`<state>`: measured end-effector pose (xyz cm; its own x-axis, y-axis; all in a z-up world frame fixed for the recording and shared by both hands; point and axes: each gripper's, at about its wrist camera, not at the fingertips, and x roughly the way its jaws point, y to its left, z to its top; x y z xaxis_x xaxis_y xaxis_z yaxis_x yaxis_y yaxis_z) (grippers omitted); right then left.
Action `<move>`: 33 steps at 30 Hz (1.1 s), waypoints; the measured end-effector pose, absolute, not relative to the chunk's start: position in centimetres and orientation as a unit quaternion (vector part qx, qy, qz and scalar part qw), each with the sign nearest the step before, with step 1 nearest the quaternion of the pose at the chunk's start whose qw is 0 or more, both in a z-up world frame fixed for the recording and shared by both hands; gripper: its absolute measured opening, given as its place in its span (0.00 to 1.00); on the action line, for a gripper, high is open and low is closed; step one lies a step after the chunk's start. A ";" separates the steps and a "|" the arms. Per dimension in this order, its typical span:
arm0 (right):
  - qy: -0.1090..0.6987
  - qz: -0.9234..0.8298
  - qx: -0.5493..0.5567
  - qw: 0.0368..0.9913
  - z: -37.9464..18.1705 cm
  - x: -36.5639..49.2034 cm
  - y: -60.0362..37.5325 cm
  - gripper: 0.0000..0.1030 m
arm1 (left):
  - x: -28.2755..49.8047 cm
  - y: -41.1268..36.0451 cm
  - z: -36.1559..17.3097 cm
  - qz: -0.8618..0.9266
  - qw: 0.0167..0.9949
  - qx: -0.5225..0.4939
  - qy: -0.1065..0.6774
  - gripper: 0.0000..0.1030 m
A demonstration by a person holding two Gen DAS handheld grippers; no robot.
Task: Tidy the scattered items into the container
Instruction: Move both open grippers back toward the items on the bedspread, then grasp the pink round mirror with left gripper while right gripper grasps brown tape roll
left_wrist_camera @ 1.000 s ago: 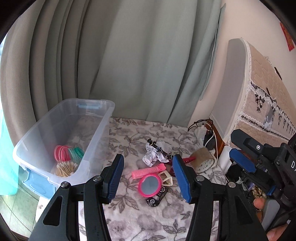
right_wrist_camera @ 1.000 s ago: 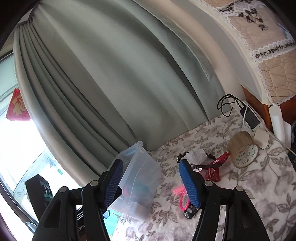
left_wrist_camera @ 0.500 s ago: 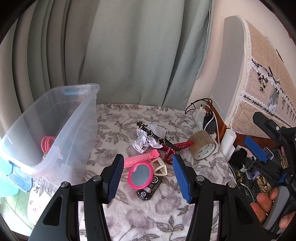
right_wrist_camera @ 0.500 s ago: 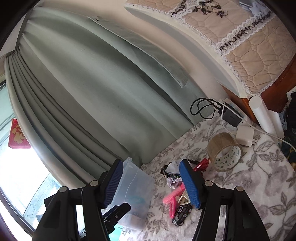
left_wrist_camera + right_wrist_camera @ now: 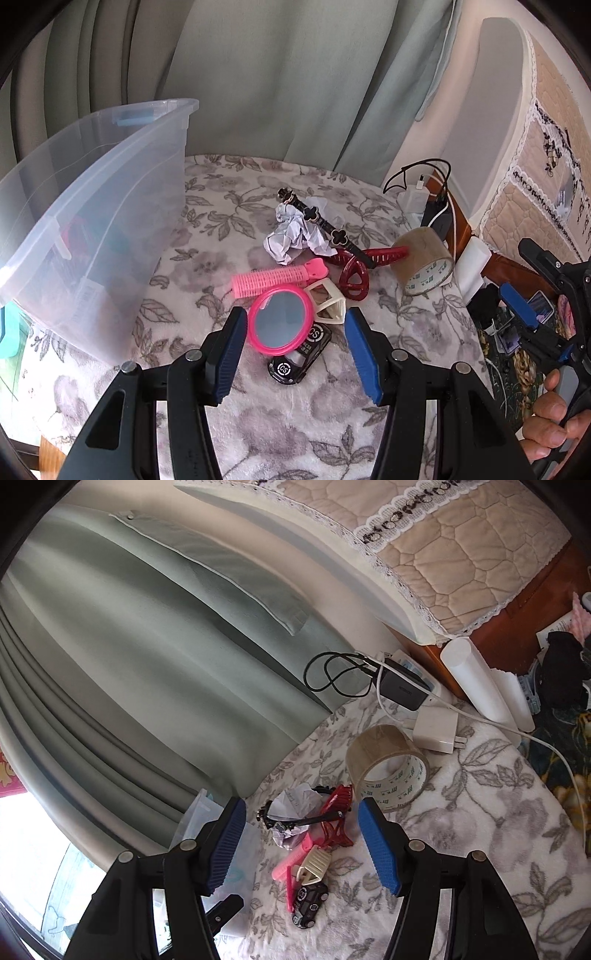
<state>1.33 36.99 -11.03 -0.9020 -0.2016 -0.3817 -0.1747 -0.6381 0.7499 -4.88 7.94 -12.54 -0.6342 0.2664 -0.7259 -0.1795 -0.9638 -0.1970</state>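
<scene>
A clear plastic bin (image 5: 110, 206) stands at the left of a floral cloth. Scattered beside it lie a pink round mirror (image 5: 280, 319), a pink hair roller (image 5: 277, 282), a cream clip (image 5: 327, 301), a black toy car (image 5: 299, 354), crumpled paper (image 5: 291, 236), a black clover headband (image 5: 321, 221), a dark red claw clip (image 5: 354, 273) and a tape roll (image 5: 424, 267). My left gripper (image 5: 293, 328) hangs open just above the mirror and car, holding nothing. My right gripper (image 5: 301, 814) is open and empty, with the clip pile (image 5: 325, 827) beyond it; it shows at the right edge (image 5: 517, 306) of the left wrist view.
Chargers and a black cable (image 5: 399, 686) lie at the cloth's far right, next to white rolls (image 5: 476, 675). A grey-green curtain (image 5: 277, 81) hangs behind. A quilted padded panel (image 5: 546, 155) stands at the right. A hand (image 5: 554, 417) grips the right tool's handle.
Both grippers have sunk toward the cloth and the pile looks larger. The left view tipped down, so the bin slid left. The right view rolled. Neither gripper's jaws have moved.
</scene>
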 end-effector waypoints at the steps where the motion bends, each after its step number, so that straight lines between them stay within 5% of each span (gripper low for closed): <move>1: -0.426 -0.875 0.229 0.005 -11.4 1.1 37.1 0.65 | -5.1 8.1 -13.0 0.901 0.122 -0.414 -0.048 0.54; 10: -0.420 -0.862 0.282 -0.029 -14.2 -1.3 37.8 0.61 | -6.7 10.5 -16.2 0.889 0.139 -0.436 0.013 0.54; 28: -0.429 -0.843 0.320 -0.046 -16.3 -7.9 38.9 0.48 | -9.7 9.6 -18.9 0.877 0.148 -0.457 -0.002 0.54; 33: -0.424 -0.846 0.319 -0.048 -16.2 -9.6 38.8 0.42 | -10.0 8.7 -18.9 0.873 0.158 -0.462 -0.024 0.46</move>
<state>-9.56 38.80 -16.23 -0.7922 -0.1888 -0.5803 -0.3523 -0.6350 0.6875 -9.99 8.65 -18.93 -0.5240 0.2977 -0.7980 -0.2537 -0.9490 -0.1874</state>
